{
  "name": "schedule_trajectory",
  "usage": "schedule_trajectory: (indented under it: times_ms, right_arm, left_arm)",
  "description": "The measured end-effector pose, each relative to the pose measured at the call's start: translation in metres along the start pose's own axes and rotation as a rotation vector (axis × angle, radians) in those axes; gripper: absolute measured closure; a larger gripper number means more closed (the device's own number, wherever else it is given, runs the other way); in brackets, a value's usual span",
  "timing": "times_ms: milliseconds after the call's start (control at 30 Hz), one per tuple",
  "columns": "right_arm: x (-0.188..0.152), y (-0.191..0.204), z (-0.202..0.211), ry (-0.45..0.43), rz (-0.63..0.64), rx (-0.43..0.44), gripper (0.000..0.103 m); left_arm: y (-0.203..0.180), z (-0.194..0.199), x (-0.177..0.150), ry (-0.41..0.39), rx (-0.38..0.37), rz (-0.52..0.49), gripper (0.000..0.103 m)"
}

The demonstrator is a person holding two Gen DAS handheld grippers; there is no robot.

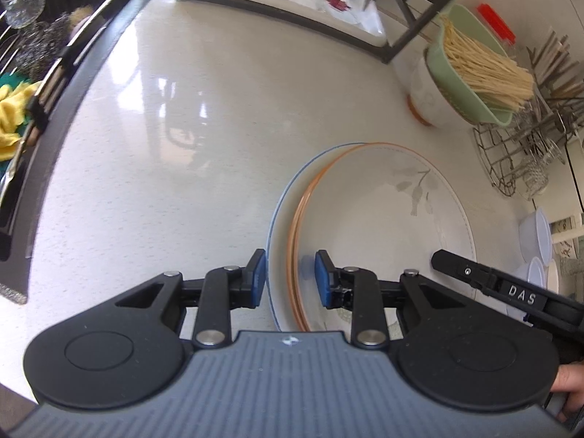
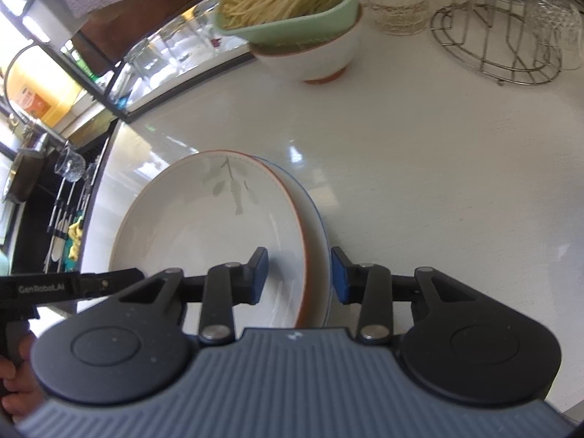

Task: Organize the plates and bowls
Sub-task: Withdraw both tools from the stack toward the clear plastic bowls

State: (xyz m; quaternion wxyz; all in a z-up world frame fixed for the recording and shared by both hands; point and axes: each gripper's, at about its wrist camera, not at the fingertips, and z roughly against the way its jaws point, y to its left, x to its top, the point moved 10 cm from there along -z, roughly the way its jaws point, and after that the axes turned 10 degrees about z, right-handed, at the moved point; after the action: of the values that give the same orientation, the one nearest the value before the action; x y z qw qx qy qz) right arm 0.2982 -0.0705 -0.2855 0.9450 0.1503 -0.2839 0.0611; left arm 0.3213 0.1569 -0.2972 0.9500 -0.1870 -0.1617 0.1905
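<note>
On the white bench [image 1: 182,182] my left gripper [image 1: 288,279] and right gripper [image 2: 300,273], both part-open, straddle opposite rims of the stacked orange-rimmed leaf-print plate [image 1: 383,219] and blue-rimmed plate [image 1: 279,219], unclamped.

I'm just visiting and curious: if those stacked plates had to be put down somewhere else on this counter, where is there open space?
The widest bare counter lies between the plate stack, the black sink edge and the dark-framed rack. It is crowded on the other side: the green noodle dish on a white bowl, the wire rack and small white bowls.

Bright daylight glares off the glossy counter [image 1: 175,116]; fisheye edges bend and blur.
</note>
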Motion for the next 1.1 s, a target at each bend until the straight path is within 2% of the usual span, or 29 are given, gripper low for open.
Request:
schedule_trajectory:
  times_ms: [133,267,467,600,800,1100]
  right_arm:
    - [-0.001,0.01,-0.002,0.001,0.025,-0.006,0.063]
    - [0.0,0.01,-0.002,-0.008,-0.002,-0.008,0.064]
    - [0.006,0.001,0.018,-0.068,-0.025,-0.083,0.064]
    - [0.009,-0.003,0.042,-0.115,-0.011,-0.105,0.064]
    - [0.017,-0.003,0.082,-0.204,-0.015,-0.078,0.064]
    - [0.025,-0.023,0.129,-0.31,0.01,-0.127,0.064]
  left_arm:
    - [0.007,0.004,0.003,-0.003,0.012,0.008,0.07]
    - [0.008,0.005,0.003,-0.002,0.006,0.006,0.07]
    - [-0.002,0.022,0.007,-0.061,0.045,-0.046,0.069]
    - [-0.019,0.044,0.012,-0.114,0.032,-0.078,0.069]
    - [-0.056,0.071,0.011,-0.165,-0.008,-0.134,0.069]
    - [-0.133,0.075,-0.008,-0.176,-0.076,-0.238,0.069]
